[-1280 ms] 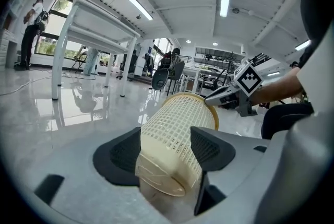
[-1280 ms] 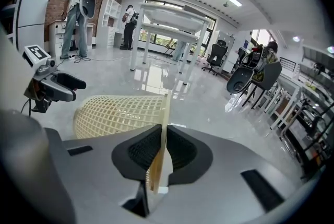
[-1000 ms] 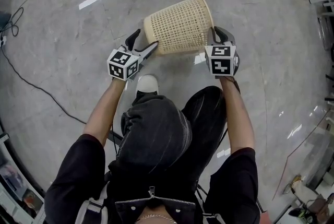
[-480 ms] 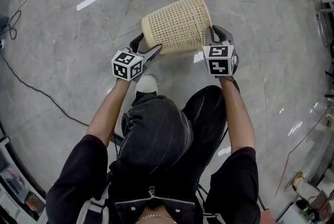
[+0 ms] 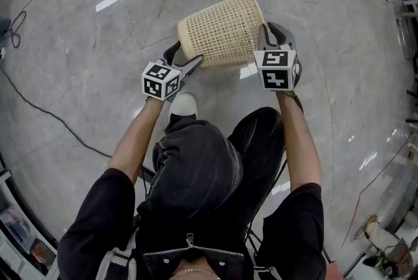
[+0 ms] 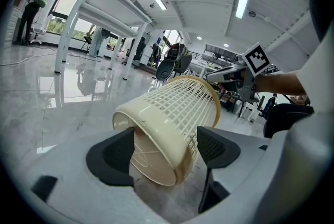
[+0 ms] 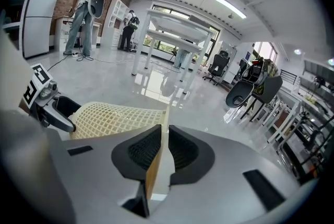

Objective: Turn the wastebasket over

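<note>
A cream mesh wastebasket [image 5: 219, 31] hangs tilted above the floor, its closed base toward the left and its open rim toward the right. My left gripper [image 5: 185, 53] straddles the base, and in the left gripper view the two pads press on either side of the basket's bottom end [image 6: 172, 118]. My right gripper [image 5: 266, 31] is shut on the rim. In the right gripper view the thin rim edge [image 7: 164, 131] is pinched between the dark pads, with the mesh wall [image 7: 115, 116] stretching off to the left.
Under the basket lies a glossy grey floor [image 5: 78, 44]. A white shoe [image 5: 184, 104] and dark-trousered legs [image 5: 196, 161] are just below the grippers. A black cable [image 5: 39, 102] runs across the floor at left. White tables [image 7: 172, 24], office chairs [image 7: 250, 90] and standing people are far off.
The basket has shifted a little, its rim end lifted slightly with the right gripper. The left gripper has edged in a bit at the base. Both grips look the same.
</note>
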Available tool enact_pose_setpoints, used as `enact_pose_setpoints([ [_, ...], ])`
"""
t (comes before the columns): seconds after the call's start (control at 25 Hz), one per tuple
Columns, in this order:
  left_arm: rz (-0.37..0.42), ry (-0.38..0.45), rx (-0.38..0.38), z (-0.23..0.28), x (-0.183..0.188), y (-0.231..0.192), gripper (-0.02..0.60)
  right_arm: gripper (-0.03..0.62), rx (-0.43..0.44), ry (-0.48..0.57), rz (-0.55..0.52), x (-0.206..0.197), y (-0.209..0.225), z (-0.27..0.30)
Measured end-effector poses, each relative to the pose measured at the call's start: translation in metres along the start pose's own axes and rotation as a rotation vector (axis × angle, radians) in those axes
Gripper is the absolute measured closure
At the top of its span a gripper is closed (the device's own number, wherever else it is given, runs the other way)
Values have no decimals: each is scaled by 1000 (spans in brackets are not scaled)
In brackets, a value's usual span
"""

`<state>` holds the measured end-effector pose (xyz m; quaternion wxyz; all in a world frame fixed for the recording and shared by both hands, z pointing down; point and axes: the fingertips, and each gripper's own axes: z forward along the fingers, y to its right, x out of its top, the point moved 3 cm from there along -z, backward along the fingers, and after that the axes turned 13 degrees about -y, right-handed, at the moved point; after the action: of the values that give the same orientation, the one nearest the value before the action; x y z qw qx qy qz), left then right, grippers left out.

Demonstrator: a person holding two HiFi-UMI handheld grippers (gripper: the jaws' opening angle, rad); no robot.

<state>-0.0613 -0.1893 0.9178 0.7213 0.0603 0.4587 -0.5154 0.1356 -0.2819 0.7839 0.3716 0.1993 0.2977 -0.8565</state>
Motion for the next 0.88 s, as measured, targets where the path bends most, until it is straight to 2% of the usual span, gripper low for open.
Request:
enact_pose_setpoints([
  [0.24,-3,4,1,1,-2,0,213,554,27,-80,-40,-4,-2,13],
  [0.36,1,7,2,2,1,0,213,554,11,-79,-36,-5,0,15],
  [0.68,-9,19,18,-4,10,-6,222,556,35,-81,-16,-3,-2,17],
  [0.88,13,53,51,-20,32,-22,222,554,62,-67,27,1,-11,17],
])
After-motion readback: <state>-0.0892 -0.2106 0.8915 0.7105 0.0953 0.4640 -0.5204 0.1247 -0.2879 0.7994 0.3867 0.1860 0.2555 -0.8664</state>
